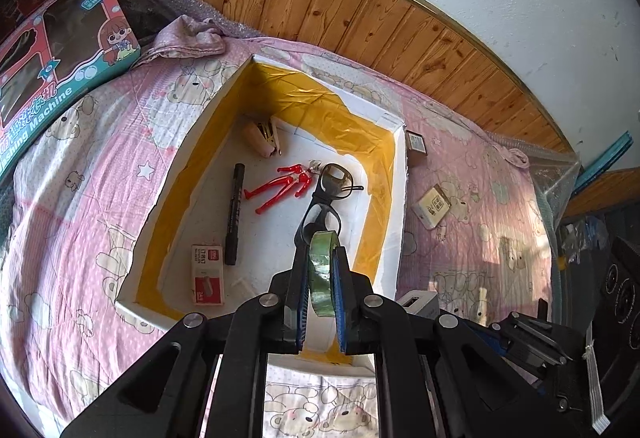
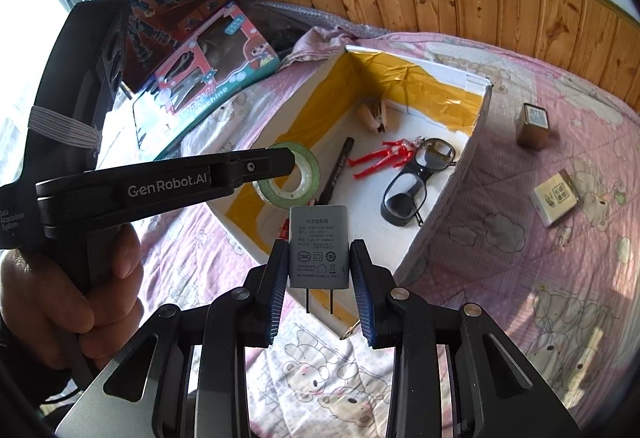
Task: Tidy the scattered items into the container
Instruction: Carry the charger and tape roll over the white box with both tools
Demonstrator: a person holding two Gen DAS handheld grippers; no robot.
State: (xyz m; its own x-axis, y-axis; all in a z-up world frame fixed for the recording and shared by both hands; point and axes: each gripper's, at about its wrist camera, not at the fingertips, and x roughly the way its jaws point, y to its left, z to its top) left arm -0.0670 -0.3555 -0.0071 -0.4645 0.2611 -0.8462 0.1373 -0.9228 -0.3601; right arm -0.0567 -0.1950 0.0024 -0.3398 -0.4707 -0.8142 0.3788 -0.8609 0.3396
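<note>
Left fingers [image 1: 322, 280] clamped on tape roll [image 1: 321, 274] above box's [image 1: 394, 197] near edge; right fingers [image 2: 319, 280] gripping charger [image 2: 319, 246], short of it.

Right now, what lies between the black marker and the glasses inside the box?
A red toy figure lies on the box floor between the marker and the glasses; both wrist views show it.
</note>
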